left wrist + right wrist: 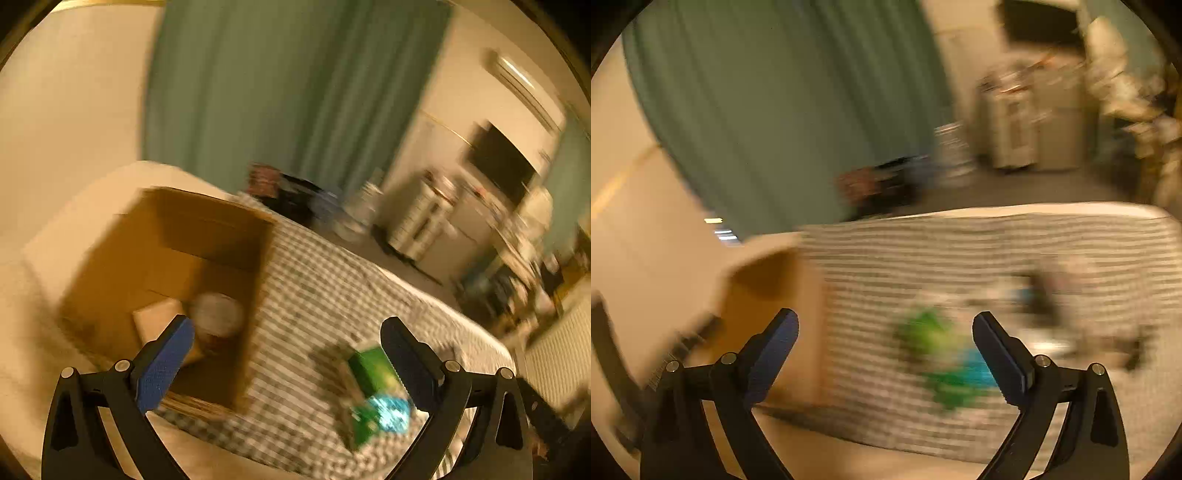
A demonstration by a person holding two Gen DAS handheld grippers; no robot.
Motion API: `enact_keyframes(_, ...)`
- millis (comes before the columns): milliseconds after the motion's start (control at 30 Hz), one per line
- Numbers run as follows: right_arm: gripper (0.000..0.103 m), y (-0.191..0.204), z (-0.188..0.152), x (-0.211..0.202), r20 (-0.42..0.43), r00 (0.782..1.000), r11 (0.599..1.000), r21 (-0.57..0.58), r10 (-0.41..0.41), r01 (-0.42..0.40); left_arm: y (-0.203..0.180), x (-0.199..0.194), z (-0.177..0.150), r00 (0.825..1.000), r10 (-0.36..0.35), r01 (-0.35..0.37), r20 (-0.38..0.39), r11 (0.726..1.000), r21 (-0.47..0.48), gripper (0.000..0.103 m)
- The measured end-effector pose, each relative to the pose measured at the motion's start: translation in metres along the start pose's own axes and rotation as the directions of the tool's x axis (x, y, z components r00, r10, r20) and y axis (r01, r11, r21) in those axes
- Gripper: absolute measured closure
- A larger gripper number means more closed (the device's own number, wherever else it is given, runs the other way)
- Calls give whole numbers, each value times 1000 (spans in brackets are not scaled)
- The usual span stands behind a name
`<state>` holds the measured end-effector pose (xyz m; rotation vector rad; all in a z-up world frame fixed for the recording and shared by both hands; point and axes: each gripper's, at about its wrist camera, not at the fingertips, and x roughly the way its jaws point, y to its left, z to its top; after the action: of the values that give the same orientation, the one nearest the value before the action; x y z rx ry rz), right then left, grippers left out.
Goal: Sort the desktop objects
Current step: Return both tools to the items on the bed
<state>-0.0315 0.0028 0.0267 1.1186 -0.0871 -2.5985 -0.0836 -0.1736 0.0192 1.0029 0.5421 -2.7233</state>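
An open cardboard box stands on a checked cloth. Inside it lie a pale flat packet and a round whitish thing. My left gripper is open and holds nothing; its left finger hangs over the box's near corner. A green box and a green-and-blue packet lie on the cloth by its right finger. In the right wrist view my right gripper is open and holds nothing, above the cloth. The cardboard box is at its left, and the blurred green packets lie between its fingers' lines.
The picture is blurred by motion. More blurred small objects lie on the cloth at the right. Behind the bed hang green curtains. A white drawer unit and cluttered shelves stand at the far right. Dark bags sit on the floor beyond.
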Motion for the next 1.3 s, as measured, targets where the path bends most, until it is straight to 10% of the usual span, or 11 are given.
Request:
enact_keyframes(267, 5, -141, -63, -9, 36, 944, 944, 65, -327, 325, -94, 40, -51, 989, -62, 90, -131, 971, 224, 0)
enact_keyframes(467, 5, -204, -80, 38, -95, 962, 945, 182, -258, 271, -116, 71, -83, 976, -12, 64, -216, 970, 235, 0)
enact_keyframes(1300, 8, -217, -75, 153, -217, 955, 959, 153, -202, 237, -138, 124, -120, 959, 17, 51, -282, 972, 231, 0)
